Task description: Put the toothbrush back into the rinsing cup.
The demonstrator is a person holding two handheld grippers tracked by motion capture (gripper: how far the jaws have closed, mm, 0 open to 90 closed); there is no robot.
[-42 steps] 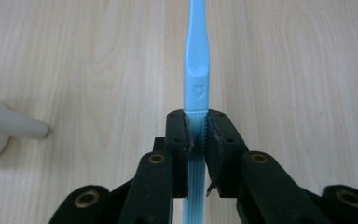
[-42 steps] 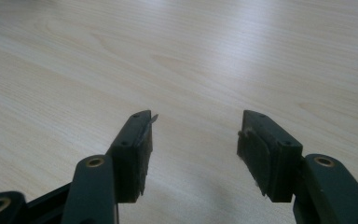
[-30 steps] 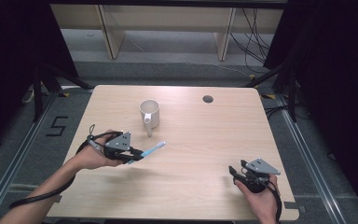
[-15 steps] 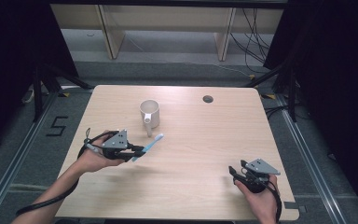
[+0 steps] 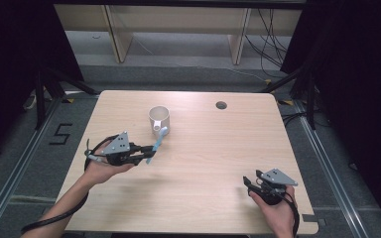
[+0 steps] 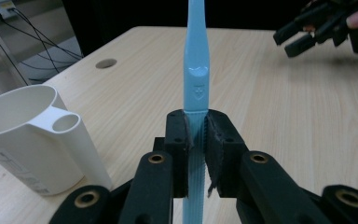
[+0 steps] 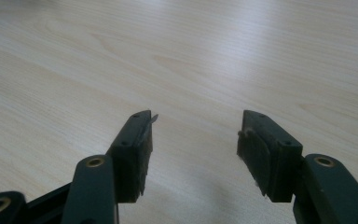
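Note:
A light blue toothbrush (image 5: 158,142) is clamped by its handle in my left gripper (image 5: 149,149), and its far end reaches up toward the white mug (image 5: 159,120). In the left gripper view the toothbrush (image 6: 196,84) runs straight up between the shut jaws of my left gripper (image 6: 196,133), with the mug (image 6: 32,135) close on the left. My right gripper (image 5: 248,183) rests low over the near right part of the table. In its own view my right gripper (image 7: 195,135) stands open with bare wood between its fingers.
The wooden table (image 5: 218,148) has a round cable hole (image 5: 221,105) at the back. Its near edge lies just behind both hands. Shelving and cables stand on the floor beyond the far edge.
My left gripper has carried the toothbrush forward and to the right, toward the mug, tilting its tip upward. The right gripper has stayed where it was.

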